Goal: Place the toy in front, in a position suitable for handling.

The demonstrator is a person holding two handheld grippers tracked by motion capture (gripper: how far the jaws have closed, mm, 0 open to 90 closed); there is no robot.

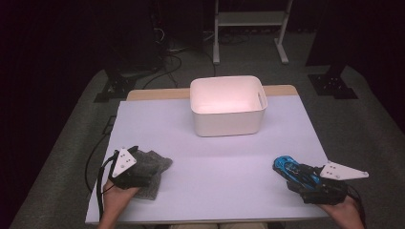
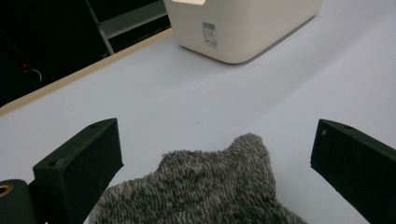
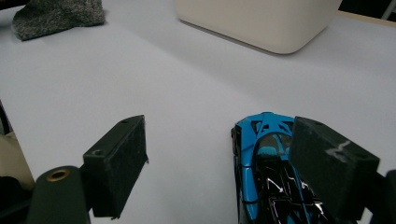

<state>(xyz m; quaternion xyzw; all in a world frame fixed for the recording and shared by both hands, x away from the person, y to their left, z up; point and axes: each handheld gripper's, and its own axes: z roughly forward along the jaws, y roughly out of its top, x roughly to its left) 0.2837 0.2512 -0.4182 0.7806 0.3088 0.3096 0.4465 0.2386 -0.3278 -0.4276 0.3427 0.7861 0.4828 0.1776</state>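
Dark floor lies all around the pale table (image 1: 215,162), with a white bin (image 1: 226,106) at the back. Both tongs are wide and hold nothing. Left gripper (image 2: 212,163) sits around the grey cloth (image 2: 205,186). Right gripper (image 3: 219,154) has the blue toy car (image 3: 261,177) against 1 side, so closing could push it away.
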